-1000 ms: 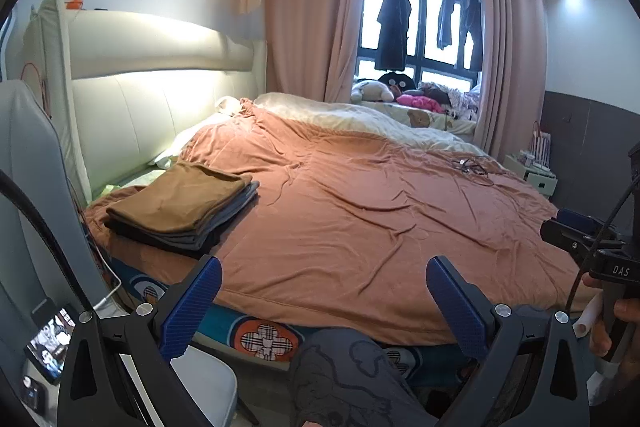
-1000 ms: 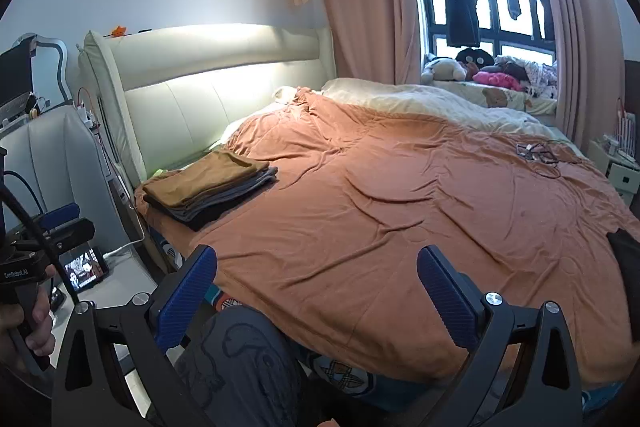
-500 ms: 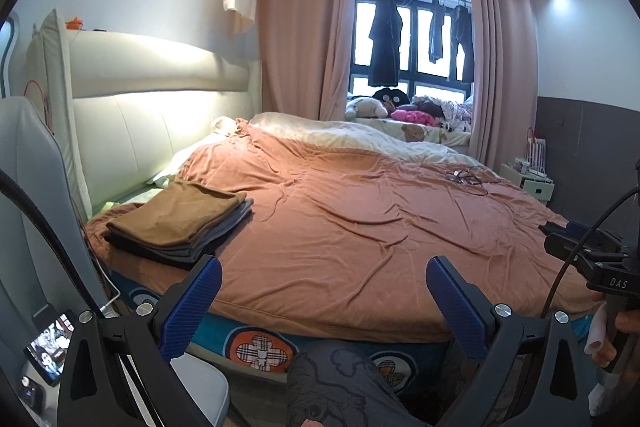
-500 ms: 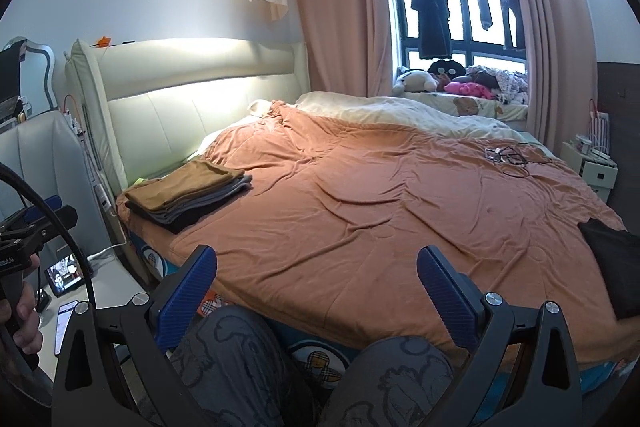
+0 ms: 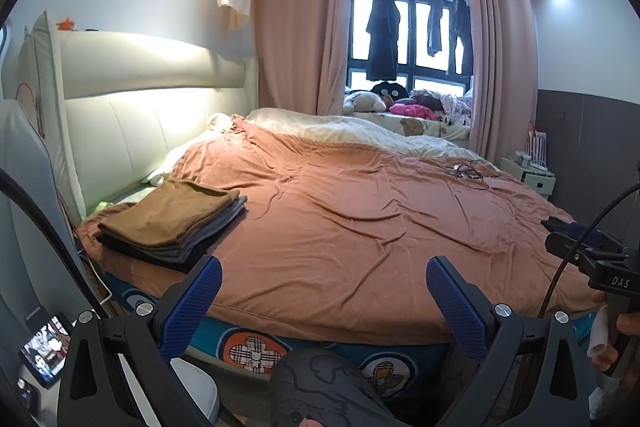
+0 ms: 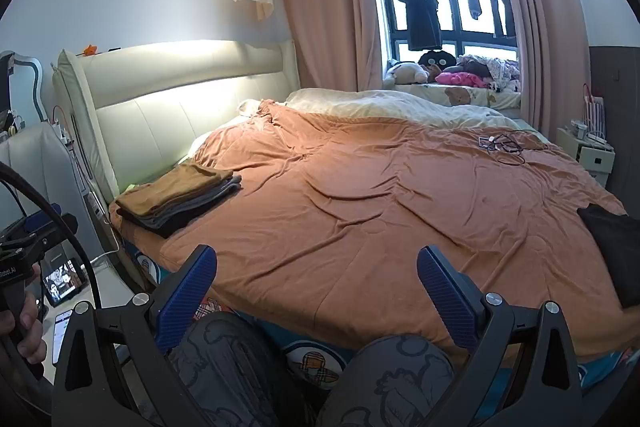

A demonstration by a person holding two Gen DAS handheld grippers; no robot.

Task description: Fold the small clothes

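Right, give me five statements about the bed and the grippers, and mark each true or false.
1. The folded stack lies by the headboard. True.
2. The top item of the stack is black. False: it is brown, with grey and black below.
3. The left gripper holds a garment. False: it is open and empty.
4. A dark garment lies at the bed's right edge. True.
5. The right gripper is shut. False: it is open, jaws wide apart.

orange-covered bed (image 5: 360, 227), curtained window (image 5: 412, 35)
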